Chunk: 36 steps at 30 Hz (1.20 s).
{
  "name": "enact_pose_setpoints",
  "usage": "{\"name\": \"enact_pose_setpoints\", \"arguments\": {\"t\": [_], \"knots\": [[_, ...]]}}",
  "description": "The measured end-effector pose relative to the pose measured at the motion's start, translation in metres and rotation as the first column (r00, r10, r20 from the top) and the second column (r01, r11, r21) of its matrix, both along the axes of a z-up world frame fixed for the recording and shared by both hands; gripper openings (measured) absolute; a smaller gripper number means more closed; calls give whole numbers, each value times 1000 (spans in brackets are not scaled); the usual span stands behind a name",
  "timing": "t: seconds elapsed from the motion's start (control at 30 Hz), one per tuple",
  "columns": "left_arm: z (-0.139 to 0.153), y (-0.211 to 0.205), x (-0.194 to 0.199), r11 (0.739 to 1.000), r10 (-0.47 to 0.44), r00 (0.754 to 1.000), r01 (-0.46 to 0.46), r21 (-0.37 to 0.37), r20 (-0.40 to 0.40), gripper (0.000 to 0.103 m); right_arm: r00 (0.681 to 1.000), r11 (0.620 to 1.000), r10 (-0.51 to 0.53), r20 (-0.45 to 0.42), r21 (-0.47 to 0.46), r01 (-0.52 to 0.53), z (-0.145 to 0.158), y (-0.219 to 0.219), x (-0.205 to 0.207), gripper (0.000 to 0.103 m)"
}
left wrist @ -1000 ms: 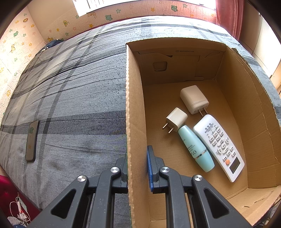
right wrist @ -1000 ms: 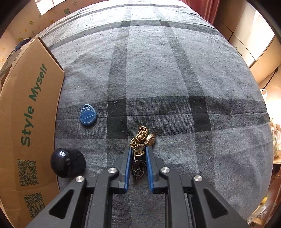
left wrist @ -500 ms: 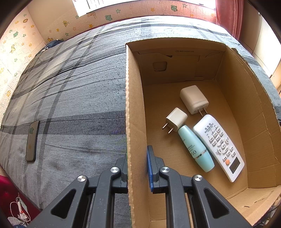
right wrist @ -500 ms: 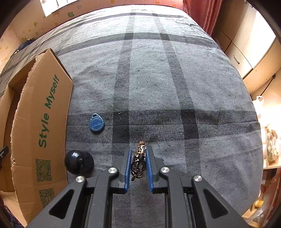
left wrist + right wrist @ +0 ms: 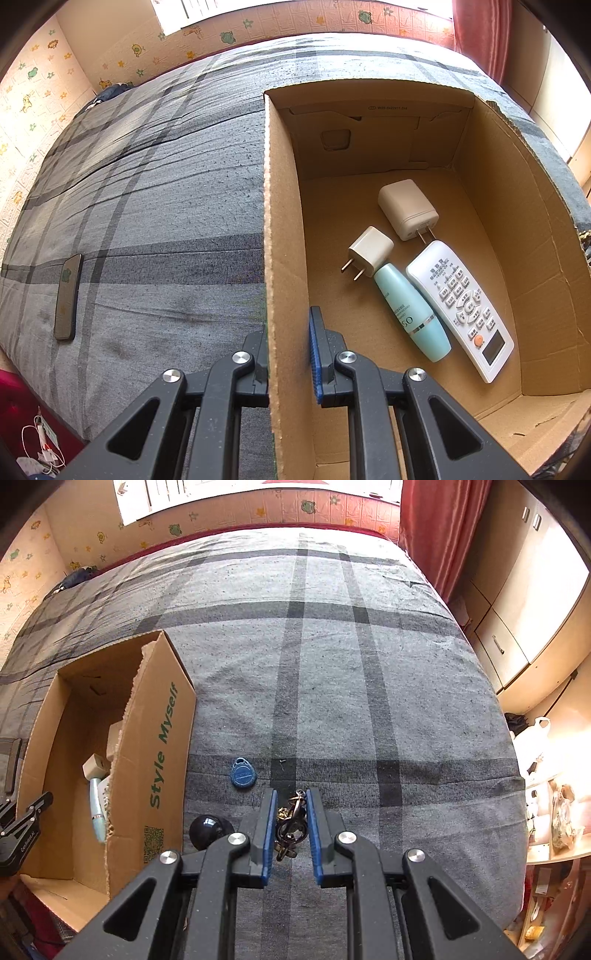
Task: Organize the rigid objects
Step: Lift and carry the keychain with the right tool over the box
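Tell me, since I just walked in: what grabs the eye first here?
The open cardboard box on the grey plaid bed, its side wall pinched by the left claw; inside lie two chargers, a teal bottle and a white remote. Next, the right claw grips a brass keychain, with a blue key fob and black ball nearby.

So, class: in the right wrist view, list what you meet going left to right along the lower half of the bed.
Cardboard box → black ball → blue key fob → keychain held in the right gripper.
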<state>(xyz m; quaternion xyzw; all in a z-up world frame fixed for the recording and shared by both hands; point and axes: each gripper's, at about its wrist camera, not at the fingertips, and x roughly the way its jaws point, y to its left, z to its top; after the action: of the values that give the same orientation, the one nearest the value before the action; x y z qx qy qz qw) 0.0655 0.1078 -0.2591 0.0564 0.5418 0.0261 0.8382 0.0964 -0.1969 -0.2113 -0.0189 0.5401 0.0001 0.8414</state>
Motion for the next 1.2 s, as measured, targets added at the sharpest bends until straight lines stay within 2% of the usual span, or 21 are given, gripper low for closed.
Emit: {"name": "enact_pose_setpoints", "arguments": {"t": [0.37, 0.67, 0.97, 1.2], "knots": [[0, 0, 0, 1000, 0, 1000, 0, -1, 0, 15, 993, 996, 85, 83, 5, -86, 51, 39, 0, 16], [0, 1, 1, 1000, 0, 1000, 0, -1, -1, 15, 975, 983, 180, 129, 13, -184, 76, 84, 1, 16], [0, 1, 1, 1000, 0, 1000, 0, -1, -1, 15, 947, 955, 289, 140, 26, -296, 81, 135, -4, 16], [-1, 1, 0, 1000, 0, 1000, 0, -3, 0, 15, 929, 934, 350, 115, 24, -355, 68, 165, -5, 16]]}}
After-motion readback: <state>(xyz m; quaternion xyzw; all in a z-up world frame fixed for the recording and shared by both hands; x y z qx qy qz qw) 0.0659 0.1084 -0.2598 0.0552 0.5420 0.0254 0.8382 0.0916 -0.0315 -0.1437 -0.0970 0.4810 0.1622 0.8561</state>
